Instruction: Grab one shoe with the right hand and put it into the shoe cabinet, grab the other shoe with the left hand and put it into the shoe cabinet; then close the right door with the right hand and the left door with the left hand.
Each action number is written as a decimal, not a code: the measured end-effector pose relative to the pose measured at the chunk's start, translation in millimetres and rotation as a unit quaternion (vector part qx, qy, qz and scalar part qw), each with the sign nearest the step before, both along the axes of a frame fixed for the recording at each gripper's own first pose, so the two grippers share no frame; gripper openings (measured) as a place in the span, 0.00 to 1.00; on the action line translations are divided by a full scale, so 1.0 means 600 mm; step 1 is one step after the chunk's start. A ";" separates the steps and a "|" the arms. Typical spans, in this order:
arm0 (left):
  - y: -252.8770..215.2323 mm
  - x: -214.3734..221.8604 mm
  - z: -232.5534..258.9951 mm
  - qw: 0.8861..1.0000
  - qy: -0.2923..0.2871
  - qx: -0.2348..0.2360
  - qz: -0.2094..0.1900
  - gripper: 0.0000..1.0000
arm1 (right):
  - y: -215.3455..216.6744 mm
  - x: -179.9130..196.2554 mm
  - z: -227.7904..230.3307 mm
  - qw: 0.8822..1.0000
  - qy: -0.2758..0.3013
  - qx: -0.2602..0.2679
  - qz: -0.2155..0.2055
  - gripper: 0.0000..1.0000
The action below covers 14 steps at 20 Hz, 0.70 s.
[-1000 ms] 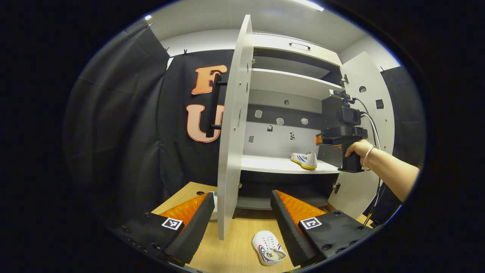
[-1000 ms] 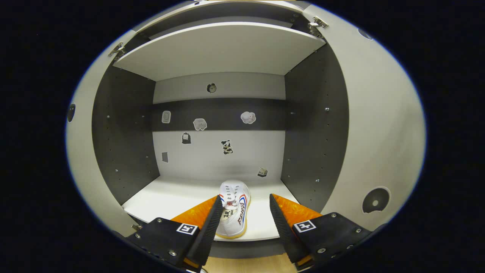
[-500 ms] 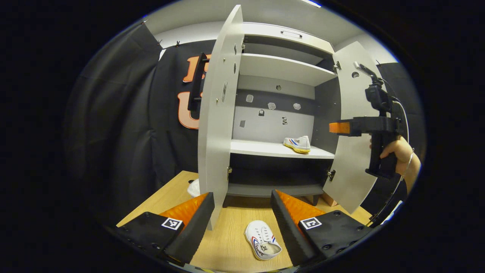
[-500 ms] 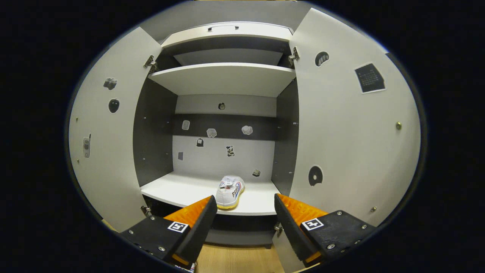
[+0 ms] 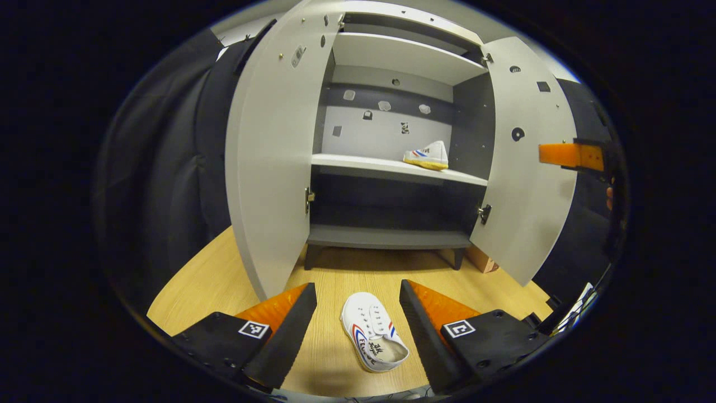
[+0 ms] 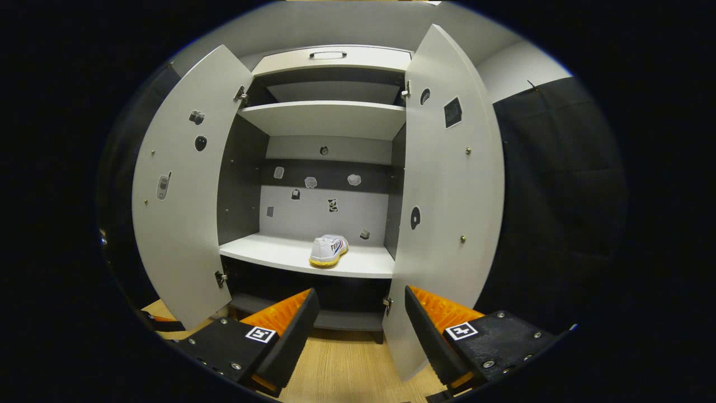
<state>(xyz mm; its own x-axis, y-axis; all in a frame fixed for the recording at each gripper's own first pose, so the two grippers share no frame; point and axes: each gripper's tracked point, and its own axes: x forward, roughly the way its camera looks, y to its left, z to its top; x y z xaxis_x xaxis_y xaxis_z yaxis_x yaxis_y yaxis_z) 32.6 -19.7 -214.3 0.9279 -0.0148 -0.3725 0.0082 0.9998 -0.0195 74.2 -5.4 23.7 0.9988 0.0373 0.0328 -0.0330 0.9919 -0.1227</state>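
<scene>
A white shoe with red and blue stripes lies on the wooden floor, between the fingers of my left gripper, which stands open above it. The other white shoe rests on the middle shelf of the shoe cabinet, toward its right side. Both cabinet doors, the left door and the right door, stand open. My right gripper is open and empty, back from the cabinet front. An orange finger of it appears at the right edge of the left gripper view.
The cabinet stands on short legs on a wooden floor. Black cloth hangs on both sides. A small brown box sits on the floor behind the right door. Small stickers dot the cabinet's back wall and doors.
My left gripper has tilted down and come over the floor shoe, which now lies between its fingers. My right gripper has drawn back from the shelf, leaving the first shoe there.
</scene>
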 end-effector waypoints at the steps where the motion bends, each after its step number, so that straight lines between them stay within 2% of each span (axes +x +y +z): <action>1: -0.002 0.004 -0.022 1.000 0.008 0.002 -0.002 0.97 | -0.008 -0.010 -0.001 1.000 -0.002 0.003 -0.004 0.94; 7: 0.018 0.018 -0.170 0.996 0.089 0.006 0.003 0.99 | -0.064 -0.051 -0.021 0.999 0.005 0.016 -0.033 0.94; 14: 0.022 0.033 -0.273 0.987 0.160 0.002 0.002 0.98 | -0.098 -0.073 -0.062 0.997 0.032 0.037 -0.058 0.94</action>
<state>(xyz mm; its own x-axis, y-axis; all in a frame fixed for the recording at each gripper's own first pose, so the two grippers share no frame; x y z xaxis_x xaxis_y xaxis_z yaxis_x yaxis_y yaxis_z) 52.2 -6.5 -378.0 0.7627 -0.0100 -0.6466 -0.0017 0.9998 -0.0174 30.7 -64.2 -13.8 0.9964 -0.0786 -0.0322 0.0769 0.9957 -0.0507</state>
